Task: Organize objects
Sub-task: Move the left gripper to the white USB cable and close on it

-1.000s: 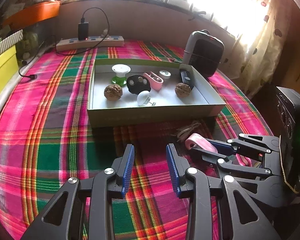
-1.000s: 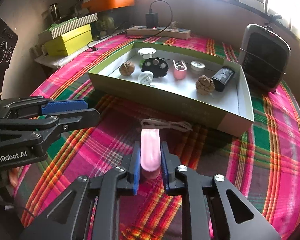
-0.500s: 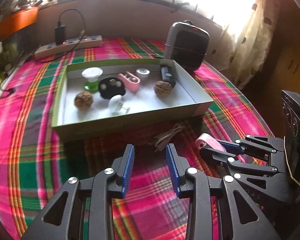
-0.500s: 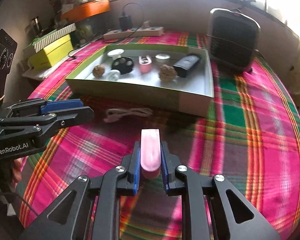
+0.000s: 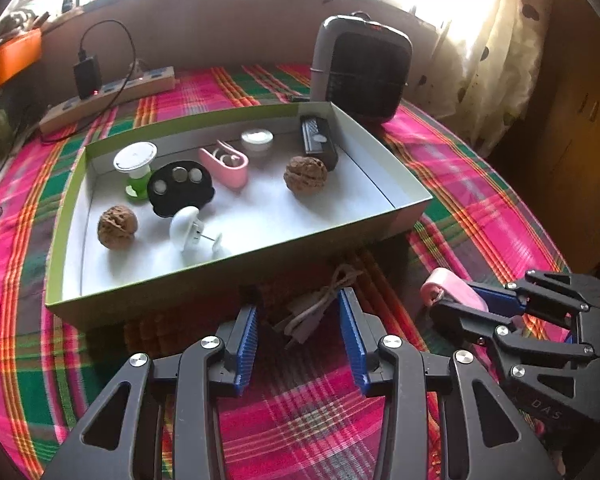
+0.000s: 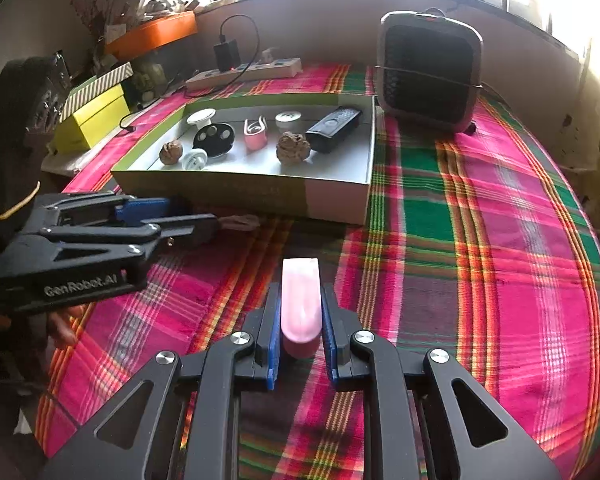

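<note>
A green-rimmed box (image 5: 180, 292) holds two walnuts, a white plug, a black round case, a pink clip, a white tin and a black remote. Just in front of it a bundled beige cable (image 5: 316, 312) lies on the plaid cloth. My left gripper (image 5: 300, 316) straddles the cable with its jaws opening; the blue pads stand clear of it. It shows in the right wrist view as my left gripper (image 6: 196, 216), low by the box (image 6: 240, 196). My right gripper (image 6: 300, 292) is shut on a pink oblong piece (image 6: 300, 304), held above the cloth to the right of the left gripper; the left wrist view shows the same piece (image 5: 448, 288).
A dark space heater (image 5: 364, 72) stands behind the box's right corner. A power strip (image 5: 112, 92) with a plugged charger lies at the back left. Yellow boxes (image 6: 92, 120) sit off the table's left side. The round table's edge curves along the right.
The left jaws have widened and moved forward, so the cable bundle now lies between them. Both grippers have shifted across the table relative to the box. The right keeps its hold on the pink piece.
</note>
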A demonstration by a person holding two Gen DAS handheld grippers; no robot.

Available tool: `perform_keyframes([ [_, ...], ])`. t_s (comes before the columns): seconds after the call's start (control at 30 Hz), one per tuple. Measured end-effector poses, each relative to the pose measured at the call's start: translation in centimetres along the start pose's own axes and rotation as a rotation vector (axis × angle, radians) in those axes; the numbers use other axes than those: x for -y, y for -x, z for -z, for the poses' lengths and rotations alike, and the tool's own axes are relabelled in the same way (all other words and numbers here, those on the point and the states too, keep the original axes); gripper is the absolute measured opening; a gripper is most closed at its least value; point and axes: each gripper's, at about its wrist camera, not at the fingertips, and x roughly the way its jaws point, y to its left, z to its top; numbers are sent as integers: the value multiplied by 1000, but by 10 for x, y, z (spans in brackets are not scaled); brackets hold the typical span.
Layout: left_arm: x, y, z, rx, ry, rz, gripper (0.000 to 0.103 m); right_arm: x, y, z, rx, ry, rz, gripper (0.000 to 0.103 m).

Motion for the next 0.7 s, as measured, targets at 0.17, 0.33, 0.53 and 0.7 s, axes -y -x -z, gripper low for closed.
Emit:
perform_keyframes([
  [0.17, 6, -2, -1, 0, -11, -3, 37, 4, 0, 1, -1, -11, -8, 19],
  [0.33, 15, 1, 4, -8, -28, 5, 37, 6, 1, 1, 3, -15, -12, 19],
  [0.53, 27, 1, 9, -4, -67, -12, 37, 10, 2, 2, 2, -25, -12, 19],
  [0.7, 28, -2, 6, -1, -61, -33, 37, 11, 3, 2, 2, -29, -17, 19],
])
